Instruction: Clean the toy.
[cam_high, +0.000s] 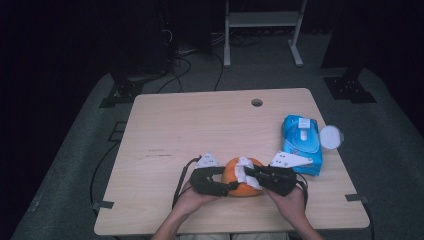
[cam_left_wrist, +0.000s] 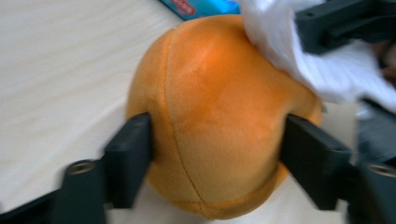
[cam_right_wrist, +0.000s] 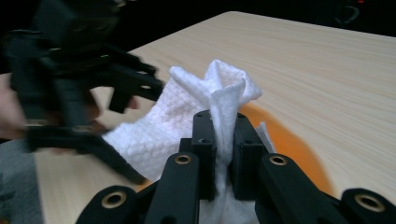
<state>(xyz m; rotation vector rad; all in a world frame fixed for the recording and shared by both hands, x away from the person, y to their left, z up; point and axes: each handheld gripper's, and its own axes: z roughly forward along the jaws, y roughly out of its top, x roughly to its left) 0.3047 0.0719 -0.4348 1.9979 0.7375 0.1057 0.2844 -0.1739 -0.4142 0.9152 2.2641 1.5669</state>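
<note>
Plain orange plush ball (cam_left_wrist: 219, 116) with fine seams, between black left gripper (cam_left_wrist: 217, 161) jaws. White waffle-textured wipe (cam_right_wrist: 187, 126) in black right gripper (cam_right_wrist: 223, 144). Blue wipes pack (cam_high: 301, 142) with white label, beyond right gripper. Pale wood-grain table (cam_high: 200, 120) beneath.
</note>
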